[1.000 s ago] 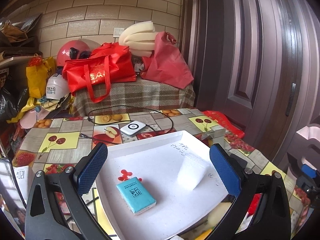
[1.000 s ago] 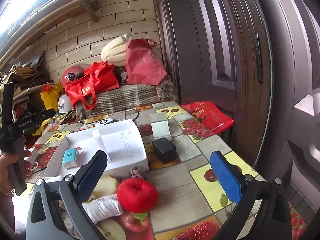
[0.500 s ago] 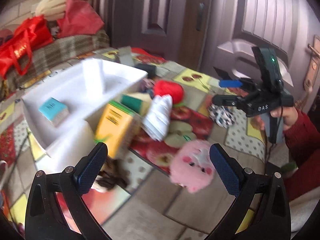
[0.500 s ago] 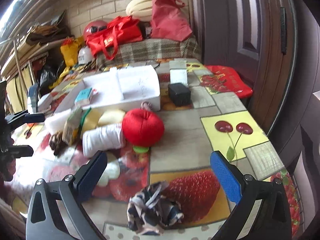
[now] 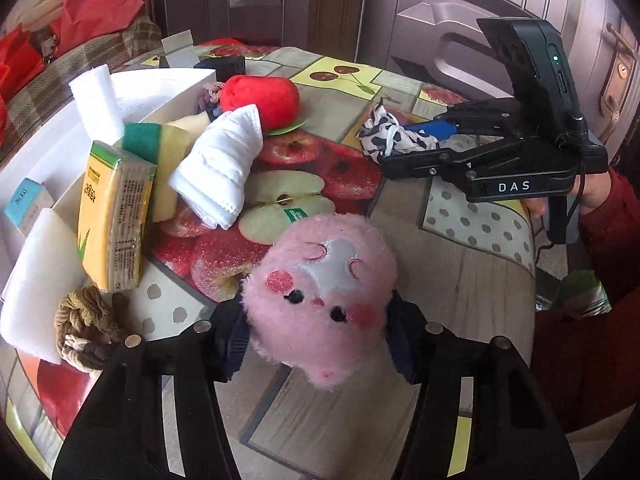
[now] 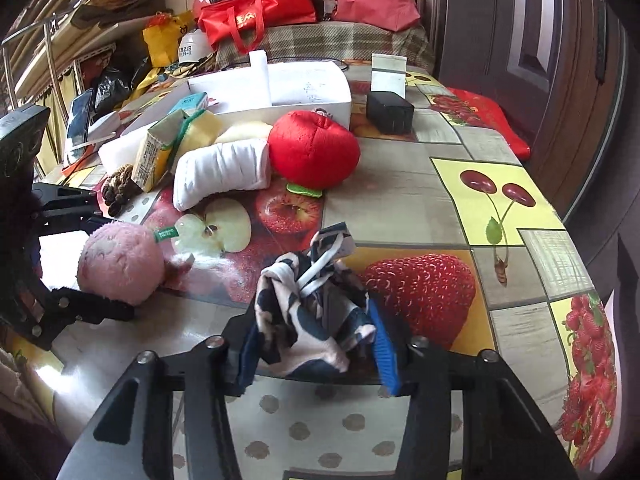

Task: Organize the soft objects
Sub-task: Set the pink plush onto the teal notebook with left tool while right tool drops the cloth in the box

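- Left gripper (image 5: pixel 318 336): fingers closed on the pink plush toy (image 5: pixel 320 304), which sits on the counter (image 5: pixel 460 280).
- Right gripper (image 6: pixel 312 354): fingers closed on the black-and-white cloth (image 6: pixel 312 316), apparently resting on the counter.
- Mid-counter: rolled white towel (image 6: pixel 222 172), red plush apple (image 6: pixel 314 150), touching.
- Beyond: white tray (image 6: pixel 280 110) holding a blue tissue pack (image 6: pixel 192 102).
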{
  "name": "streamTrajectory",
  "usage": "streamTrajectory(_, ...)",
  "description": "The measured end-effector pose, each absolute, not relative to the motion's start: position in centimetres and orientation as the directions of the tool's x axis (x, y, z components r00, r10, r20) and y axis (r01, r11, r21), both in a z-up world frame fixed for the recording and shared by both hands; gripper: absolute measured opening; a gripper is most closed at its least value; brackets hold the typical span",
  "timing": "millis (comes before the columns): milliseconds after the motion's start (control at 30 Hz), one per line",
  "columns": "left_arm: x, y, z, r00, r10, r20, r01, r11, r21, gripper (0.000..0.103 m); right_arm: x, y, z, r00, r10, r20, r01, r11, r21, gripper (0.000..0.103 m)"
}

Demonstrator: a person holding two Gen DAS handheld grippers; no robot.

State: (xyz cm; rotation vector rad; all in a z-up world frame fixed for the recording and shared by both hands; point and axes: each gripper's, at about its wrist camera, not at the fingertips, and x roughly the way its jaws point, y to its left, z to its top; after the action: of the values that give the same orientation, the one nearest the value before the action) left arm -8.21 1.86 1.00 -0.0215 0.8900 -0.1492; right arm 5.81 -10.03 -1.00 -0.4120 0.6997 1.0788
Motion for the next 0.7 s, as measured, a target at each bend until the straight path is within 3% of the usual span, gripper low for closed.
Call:
streamTrajectory(133, -9.0, 2.4, 1.5, 0.647, -0.126, -0.752, 0.103, 0.992, -0.078, 0.053, 5.4, -10.0, -0.3, 0.294, 0.68, -0.672, -0.91, 0.414, 0.021, 0.033)
streamTrajectory(367, -10.7, 3.3, 6.5, 0.789, -0.04, -0.613, 0.047, 0.999, -0.004, 0.053, 6.1, -10.7, 4.1, 0.33, 0.781, -0.53, -0.895, 0.437, 0.086, 0.032)
streamTrajectory(700, -5.8, 14.4, 12.6, 0.795, 0.402, -0.453, -0.443, 0.896, 0.018, 0.054, 8.6, -8.1, 10.5, 0.412, 0.85, -0.33, -0.858, 0.483, 0.173, 0.033)
